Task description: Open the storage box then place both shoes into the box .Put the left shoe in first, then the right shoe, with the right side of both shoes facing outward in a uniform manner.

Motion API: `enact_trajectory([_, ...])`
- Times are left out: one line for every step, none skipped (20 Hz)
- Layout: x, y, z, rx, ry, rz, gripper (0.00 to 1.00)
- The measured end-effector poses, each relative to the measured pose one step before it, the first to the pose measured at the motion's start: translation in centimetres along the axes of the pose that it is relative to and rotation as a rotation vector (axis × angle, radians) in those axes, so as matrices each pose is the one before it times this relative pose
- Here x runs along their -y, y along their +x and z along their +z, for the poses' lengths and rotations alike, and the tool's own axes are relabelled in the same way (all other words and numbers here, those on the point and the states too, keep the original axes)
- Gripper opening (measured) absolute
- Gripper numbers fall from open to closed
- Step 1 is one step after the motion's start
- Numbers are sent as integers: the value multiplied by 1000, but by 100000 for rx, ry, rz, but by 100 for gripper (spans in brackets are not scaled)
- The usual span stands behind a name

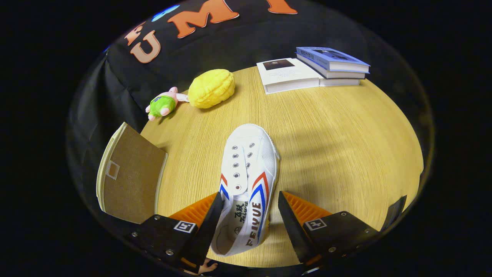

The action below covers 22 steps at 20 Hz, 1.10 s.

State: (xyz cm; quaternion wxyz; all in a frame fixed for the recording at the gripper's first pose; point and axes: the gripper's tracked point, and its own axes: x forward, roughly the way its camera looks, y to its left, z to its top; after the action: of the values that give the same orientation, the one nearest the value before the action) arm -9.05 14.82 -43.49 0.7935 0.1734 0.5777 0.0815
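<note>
While the gripper (250, 227) stands wide open, left finger touching the heel, right finger clear, the white shoe (248, 184) lies between them, toe toward 12 o'clock, storage box (128, 175) at 10 o'clock.

The shoe (250, 173) is white with red and blue chevron stripes and dark lettering. The tabletop (326, 146) is pale wood grain. The box (128, 177) is brown cardboard. One plush (211, 88) is yellow; the small toy (163, 104) pink and green. The far books (311, 67): white and blue covers.
</note>
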Motion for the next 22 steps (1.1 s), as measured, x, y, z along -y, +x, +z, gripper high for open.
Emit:
enact_trajectory([59, 78, 62, -130, 1420, 990, 86])
enact_trajectory([-106, -154, 97, 227, 476, 1501, 83])
enact_trajectory([97, -147, 144, 250, -417, 421, 82])
enact_trajectory([216, -251, 226, 1081, -195, 221, 79])
enact_trajectory([284, 37, 424, 1417, -274, -818, 79])
enact_trajectory([569, 228, 41, 583, -564, -1848, 76])
enact_trajectory([273, 272, -389, -1185, -391, -1028, 73])
enact_trajectory([-119, 261, -436, -1224, 12, 29, 71])
enact_trajectory([-73, 316, -293, -1011, -493, -178, 69])
enact_trajectory([65, 389, -241, -968, -267, -465, 65])
enact_trajectory([-231, 299, -251, -1137, 1247, 830, 62])
enact_trajectory([343, 116, -19, -391, 1741, -1362, 56])
enact_trajectory([493, 144, 129, -426, 2015, -2281, 52])
enact_trajectory([31, -79, -57, -649, 2003, -113, 39])
enact_trajectory([48, -150, 222, 357, -11, 673, 32])
enact_trajectory([22, 13, -103, 298, 69, 376, 24])
enact_trajectory([46, -16, 74, 216, 701, 128, 20])
enact_trajectory([-39, -167, 108, 182, 1093, 93, 16])
enact_trajectory([-55, -123, 135, 17, 1161, -255, 14])
enact_trajectory([-217, -199, 82, -230, 658, -126, 11])
enact_trajectory([-502, -258, 131, -145, 215, 561, 10])
enact_trajectory([-672, -258, 114, 297, -178, 880, 9])
